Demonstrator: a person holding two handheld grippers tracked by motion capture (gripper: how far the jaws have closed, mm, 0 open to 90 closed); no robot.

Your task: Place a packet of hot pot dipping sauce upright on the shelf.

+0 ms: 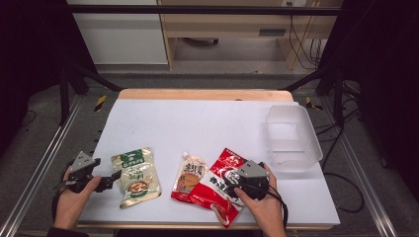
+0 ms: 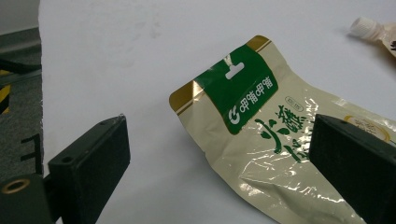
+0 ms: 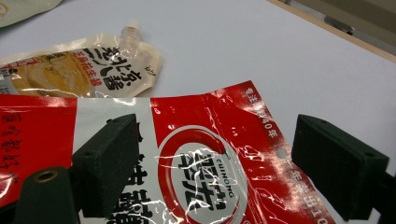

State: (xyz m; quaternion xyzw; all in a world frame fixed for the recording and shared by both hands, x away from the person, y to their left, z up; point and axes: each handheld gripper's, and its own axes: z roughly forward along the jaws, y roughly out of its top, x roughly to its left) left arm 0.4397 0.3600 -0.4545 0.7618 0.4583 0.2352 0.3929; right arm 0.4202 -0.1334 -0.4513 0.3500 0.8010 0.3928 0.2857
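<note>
My left gripper (image 1: 109, 181) sits at the near left edge of the white table (image 1: 207, 123), its two black jaws spread wide with nothing between the pads. In the left gripper view the green and beige pouch (image 2: 261, 140) lies flat on the table in front of me; my right-hand jaw in that view hangs over its lower part, while the other jaw stands over bare table well to the side of it. I cannot tell whether that jaw brushes the film or just hovers above it. From the high view the pouch (image 1: 136, 175) lies just beside the tips of this gripper, its green header pointing away from me. My right gripper (image 1: 236, 181) is over the red and white pouch (image 1: 217, 185) near the front edge of the table, and its jaws are also apart. In the right gripper view the red pouch (image 3: 201, 172) spreads flat beneath and between the two jaws, with neither pad pressing on it. The spouted orange pouch (image 3: 88, 70) lies just beyond it, its near edge tucked against the red one. A clear plastic bin (image 1: 292, 138) stands at the far right of the table, well apart from both of my grippers.
</note>
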